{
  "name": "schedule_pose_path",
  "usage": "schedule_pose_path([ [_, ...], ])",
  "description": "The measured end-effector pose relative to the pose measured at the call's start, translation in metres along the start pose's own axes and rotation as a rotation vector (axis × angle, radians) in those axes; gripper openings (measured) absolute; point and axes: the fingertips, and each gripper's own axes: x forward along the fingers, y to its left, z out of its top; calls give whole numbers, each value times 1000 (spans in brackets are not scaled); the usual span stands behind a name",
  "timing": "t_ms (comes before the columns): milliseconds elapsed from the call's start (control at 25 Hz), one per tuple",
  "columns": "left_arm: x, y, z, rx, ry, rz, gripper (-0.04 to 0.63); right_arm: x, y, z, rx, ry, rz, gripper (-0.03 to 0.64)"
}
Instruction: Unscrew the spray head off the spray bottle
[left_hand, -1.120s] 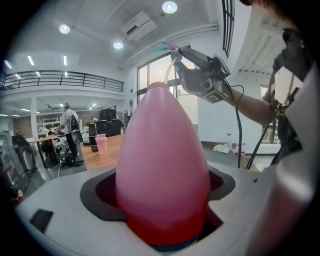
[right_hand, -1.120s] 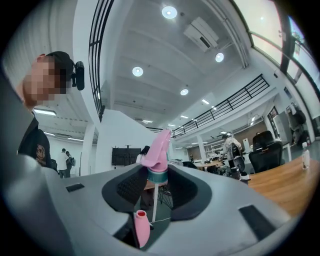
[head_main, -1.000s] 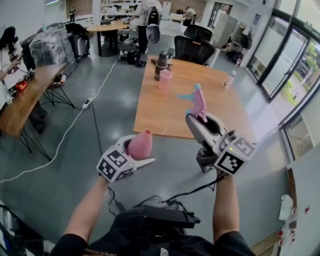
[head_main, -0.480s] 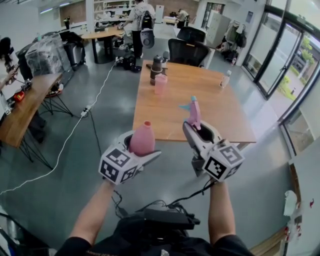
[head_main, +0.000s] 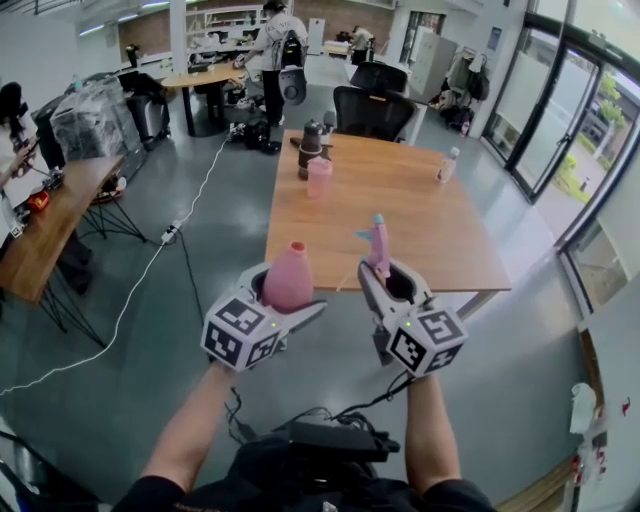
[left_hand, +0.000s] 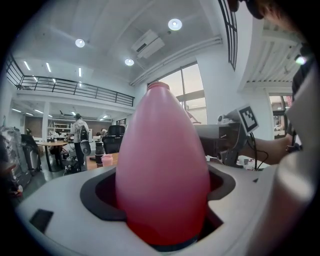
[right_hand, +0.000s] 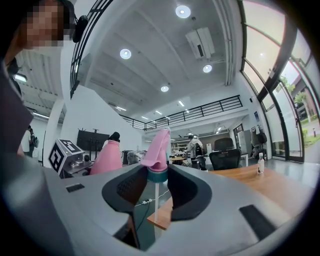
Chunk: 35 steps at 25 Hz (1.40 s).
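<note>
Already the spray head (head_main: 378, 243) is off. The right hand-held gripper (head_main: 392, 283) is clamped on it, and the left hand-held gripper (head_main: 290, 300) grips the open spray bottle (head_main: 288, 278). Both are in the air, before the near edge of the worktop (head_main: 400, 200). I judge the unscrewing finished.

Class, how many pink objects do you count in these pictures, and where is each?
3. The pink bottle sits in the left gripper, the spray head in the right gripper, and a pink cup stands on the wooden table. Others may be hidden.
</note>
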Motion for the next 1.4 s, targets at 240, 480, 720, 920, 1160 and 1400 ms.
schedule_pose_path([
  [240, 1, 0, 2, 6, -1, 14, 449, -7, 3, -4, 14, -11, -17, 130],
  [480, 2, -1, 3, 7, -2, 18, 450, -6, 5, -6, 9, -9, -16, 130],
  [720, 1, -1, 4, 3, -5, 19, 450, -6, 7, -2, -1, -12, -20, 130],
  [920, 3, -3, 5, 1, -8, 15, 451, -8, 7, 0, -4, -18, -17, 130],
  [1160, 3, -7, 5, 0, -8, 10, 451, -11, 8, 1, -6, -21, -16, 130],
  [1400, 4, -7, 5, -1, -7, 9, 451, -11, 8, 3, -13, -33, -1, 130],
])
